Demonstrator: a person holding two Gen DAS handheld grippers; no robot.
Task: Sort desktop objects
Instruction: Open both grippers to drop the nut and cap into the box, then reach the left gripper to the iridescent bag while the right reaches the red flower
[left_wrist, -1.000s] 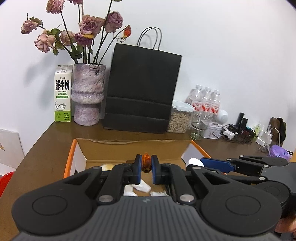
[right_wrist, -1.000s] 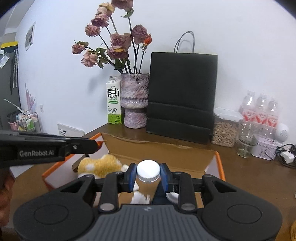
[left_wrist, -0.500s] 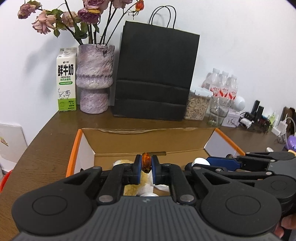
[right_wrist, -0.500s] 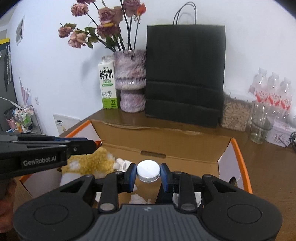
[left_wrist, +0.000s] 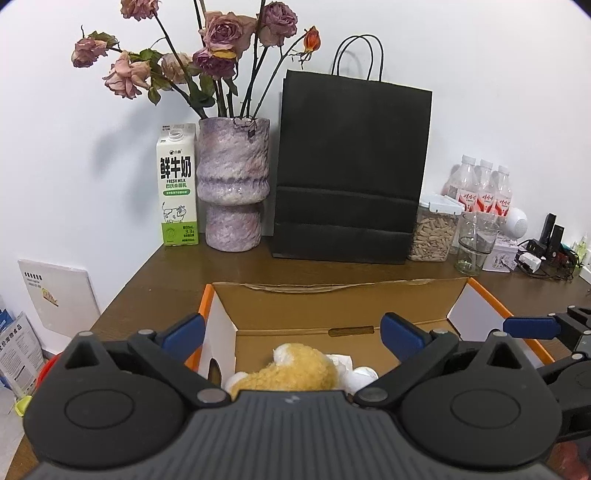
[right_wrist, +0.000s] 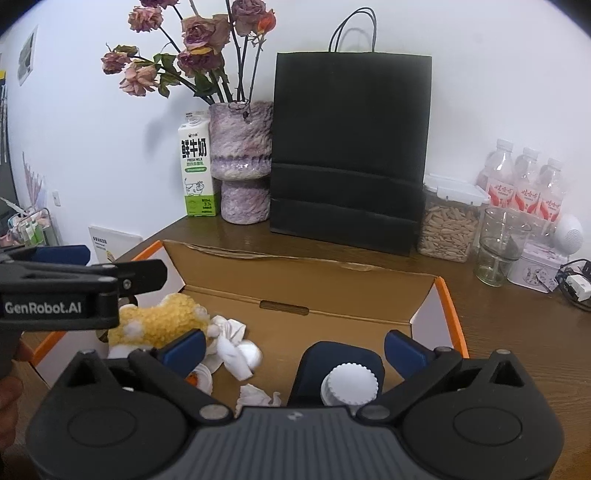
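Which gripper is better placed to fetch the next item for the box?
Probably neither: the left gripper and right gripper both hang open and empty over the cardboard box. The remaining desk items stand behind it.

Cardboard box (right_wrist: 439, 291) sits on the table (right_wrist: 517, 325), near its front. In the box: plush toy (right_wrist: 159, 321) at left, crumpled tissues (right_wrist: 231, 345) just right of it, white-capped bottle (right_wrist: 351, 382) at right with a dark pouch (right_wrist: 338, 356) behind it. Behind the box along the wall, left to right: milk carton (left_wrist: 177, 184), vase (left_wrist: 232, 184) with flowers, paper bag (left_wrist: 351, 166), seed jar (left_wrist: 434, 232), glass (left_wrist: 476, 243), water bottles (left_wrist: 480, 188) behind the glass.
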